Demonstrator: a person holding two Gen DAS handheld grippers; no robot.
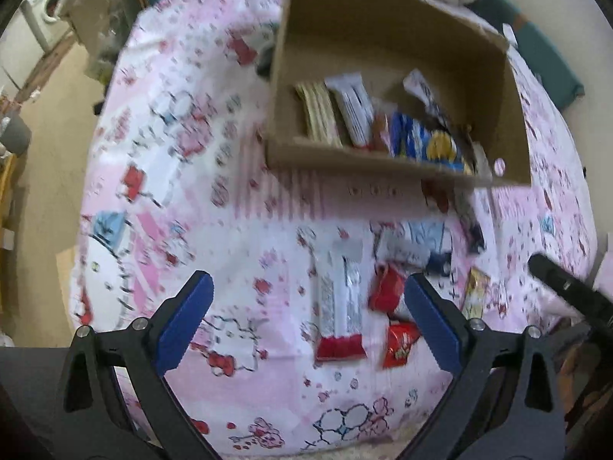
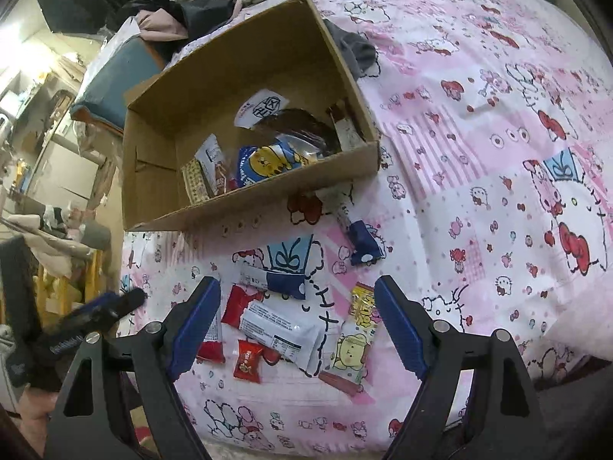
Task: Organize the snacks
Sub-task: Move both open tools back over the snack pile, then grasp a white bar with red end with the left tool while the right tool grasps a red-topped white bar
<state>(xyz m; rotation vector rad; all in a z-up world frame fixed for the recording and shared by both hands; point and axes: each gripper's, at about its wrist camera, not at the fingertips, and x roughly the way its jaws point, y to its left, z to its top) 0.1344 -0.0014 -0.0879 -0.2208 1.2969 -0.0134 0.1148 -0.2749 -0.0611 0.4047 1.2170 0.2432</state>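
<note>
Left wrist view, blurred throughout: left gripper (image 1: 308, 308) spread wide, nothing between the pads, hanging over the pink cartoon-print bedsheet (image 1: 214, 199). Between its fingers lies a long silver-and-red bar (image 1: 339, 303), long axis running away from the camera, red end nearest. Just right of it two small red packets (image 1: 394, 314), partly covered by the right-hand blue pad; print unreadable. Above, an open cardboard box (image 1: 383, 27) holds several snacks standing side by side against its near wall, lower ends hidden by that wall. Far right, a dark finger of the other gripper, cut off by the frame edge. Right wrist view, sharper: right gripper (image 2: 297, 324) also released, empty, above the loose pile on the sheet. Left pad covers part of a red-ended wrapper. A white wrapper (image 2: 279, 326) lies diagonally, red end up-left. Below it a small red candy (image 2: 248, 360). Right of that a yellow cartoon packet (image 2: 354, 339), long axis near vertical. Farther up, a navy packet (image 2: 364, 243) near the box (image 2: 153, 176), pointing toward it. Box contents overlap; labels hard to make out
</note>
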